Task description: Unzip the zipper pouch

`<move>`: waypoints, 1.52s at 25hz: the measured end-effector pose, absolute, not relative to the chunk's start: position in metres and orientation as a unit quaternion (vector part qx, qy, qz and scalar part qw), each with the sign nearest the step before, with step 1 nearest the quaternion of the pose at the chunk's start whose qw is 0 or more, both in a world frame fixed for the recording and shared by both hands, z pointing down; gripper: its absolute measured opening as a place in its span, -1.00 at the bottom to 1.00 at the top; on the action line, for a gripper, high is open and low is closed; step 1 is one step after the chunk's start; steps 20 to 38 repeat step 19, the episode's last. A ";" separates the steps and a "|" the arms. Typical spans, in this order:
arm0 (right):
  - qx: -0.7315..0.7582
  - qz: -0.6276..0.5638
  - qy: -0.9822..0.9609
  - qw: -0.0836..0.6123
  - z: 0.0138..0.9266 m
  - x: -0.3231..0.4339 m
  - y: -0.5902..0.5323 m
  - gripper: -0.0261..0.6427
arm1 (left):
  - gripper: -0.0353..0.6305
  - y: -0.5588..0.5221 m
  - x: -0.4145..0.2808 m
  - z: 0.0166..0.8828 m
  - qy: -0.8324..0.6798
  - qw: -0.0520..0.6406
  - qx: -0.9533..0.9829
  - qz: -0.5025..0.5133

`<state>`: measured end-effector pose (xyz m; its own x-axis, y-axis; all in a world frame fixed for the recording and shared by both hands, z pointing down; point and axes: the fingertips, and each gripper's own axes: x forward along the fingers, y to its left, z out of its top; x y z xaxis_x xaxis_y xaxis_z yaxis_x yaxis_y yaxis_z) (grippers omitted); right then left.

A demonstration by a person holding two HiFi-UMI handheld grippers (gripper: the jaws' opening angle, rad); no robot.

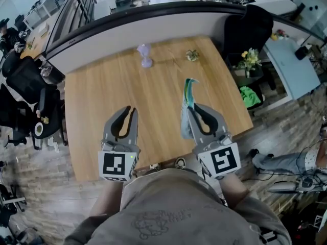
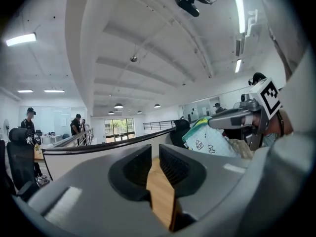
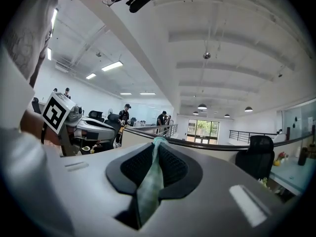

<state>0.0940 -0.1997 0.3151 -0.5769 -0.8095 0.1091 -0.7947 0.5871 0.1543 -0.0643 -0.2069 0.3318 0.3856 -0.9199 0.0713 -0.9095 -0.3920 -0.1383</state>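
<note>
The zipper pouch [image 1: 188, 98], white with a teal edge and small prints, stands on end above the wooden table [image 1: 102, 101], pinched in my right gripper [image 1: 191, 109]. In the right gripper view its teal fabric [image 3: 149, 179] runs up between the ribbed pads [image 3: 174, 166], which press on it. My left gripper [image 1: 130, 109] hovers beside it to the left, apart from the pouch. Its jaws stand a narrow gap apart with only the tabletop showing between them. From the left gripper view the pouch [image 2: 212, 143] hangs at the right under the right gripper [image 2: 236, 118].
A small purple object [image 1: 145, 55] and a small greenish object [image 1: 192, 55] stand near the table's far edge. A curved white partition [image 1: 168, 22] runs behind the table. A black chair [image 1: 250, 27] is at the far right; black chairs [image 1: 25, 86] stand left.
</note>
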 end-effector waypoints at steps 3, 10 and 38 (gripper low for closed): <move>0.449 -0.032 -0.889 0.090 0.323 0.094 -0.200 -0.77 | -0.80 -0.206 -0.061 0.337 0.550 0.029 -0.832 -0.069; 0.447 -0.025 -0.890 0.090 0.325 0.094 -0.200 -0.77 | -0.85 -0.205 -0.059 0.340 0.550 0.021 -0.832 -0.072; 0.444 -0.028 -0.892 0.084 0.319 0.091 -0.197 -0.77 | -0.89 -0.205 -0.065 0.335 0.556 0.025 -0.828 -0.071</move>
